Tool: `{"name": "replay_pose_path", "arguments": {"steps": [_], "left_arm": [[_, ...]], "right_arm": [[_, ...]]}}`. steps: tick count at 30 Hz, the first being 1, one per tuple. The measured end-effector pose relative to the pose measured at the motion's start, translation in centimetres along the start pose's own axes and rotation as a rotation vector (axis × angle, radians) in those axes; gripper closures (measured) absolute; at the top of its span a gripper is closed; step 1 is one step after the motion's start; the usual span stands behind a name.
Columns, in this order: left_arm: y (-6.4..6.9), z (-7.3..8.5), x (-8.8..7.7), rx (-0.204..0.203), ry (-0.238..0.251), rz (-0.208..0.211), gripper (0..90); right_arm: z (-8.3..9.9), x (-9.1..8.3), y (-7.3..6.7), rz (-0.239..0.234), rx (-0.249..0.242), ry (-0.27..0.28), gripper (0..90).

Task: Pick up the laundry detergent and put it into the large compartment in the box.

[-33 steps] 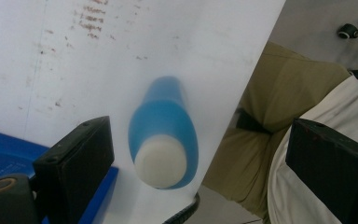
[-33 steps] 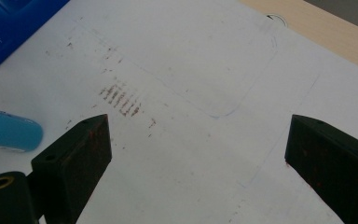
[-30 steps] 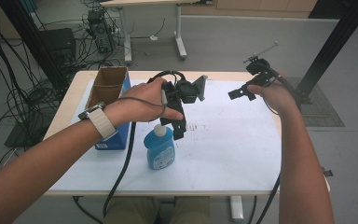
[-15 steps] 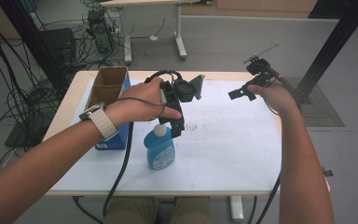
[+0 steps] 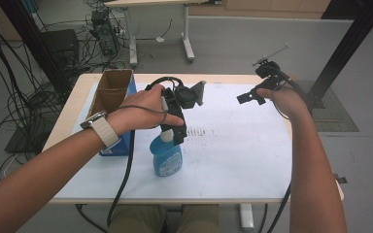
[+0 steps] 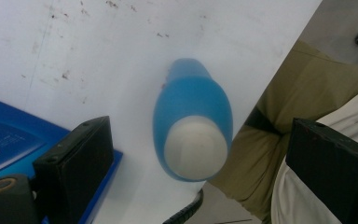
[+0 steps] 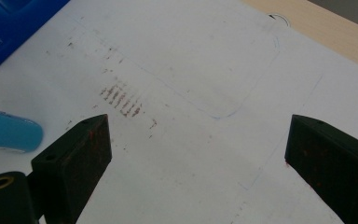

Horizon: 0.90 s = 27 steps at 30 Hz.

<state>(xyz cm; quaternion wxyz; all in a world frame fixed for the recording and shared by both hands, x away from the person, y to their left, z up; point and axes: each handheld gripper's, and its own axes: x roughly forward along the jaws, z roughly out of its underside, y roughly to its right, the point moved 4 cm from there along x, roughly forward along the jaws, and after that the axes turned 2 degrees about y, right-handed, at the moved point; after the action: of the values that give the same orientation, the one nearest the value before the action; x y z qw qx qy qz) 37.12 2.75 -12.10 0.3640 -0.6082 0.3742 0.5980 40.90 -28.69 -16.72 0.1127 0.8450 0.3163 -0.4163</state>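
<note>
Box [image 5: 110,97] stands just beside bottle [image 5: 166,156], left gripper [image 6: 196,154] above.

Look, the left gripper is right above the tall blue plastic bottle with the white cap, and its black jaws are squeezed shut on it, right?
Not quite. The left gripper is right above the tall blue plastic bottle with the white cap, but its black jaws are wide open, one on each side, not touching it. The left gripper view shows this.
</note>
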Motion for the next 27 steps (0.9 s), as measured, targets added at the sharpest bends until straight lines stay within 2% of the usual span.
{"name": "replay_pose_path", "arguments": {"steps": [4,27], "left_arm": [[0.2,0.2,0.4,-0.01,0.001,-0.014,8.0],[0.1,0.9,2.8,-0.03,0.001,-0.003,8.0]], "right_arm": [[-0.1,0.0,-0.1,-0.002,-0.001,0.0,6.9],[-0.3,0.5,-0.3,-0.007,-0.002,-0.007,6.9]]}}
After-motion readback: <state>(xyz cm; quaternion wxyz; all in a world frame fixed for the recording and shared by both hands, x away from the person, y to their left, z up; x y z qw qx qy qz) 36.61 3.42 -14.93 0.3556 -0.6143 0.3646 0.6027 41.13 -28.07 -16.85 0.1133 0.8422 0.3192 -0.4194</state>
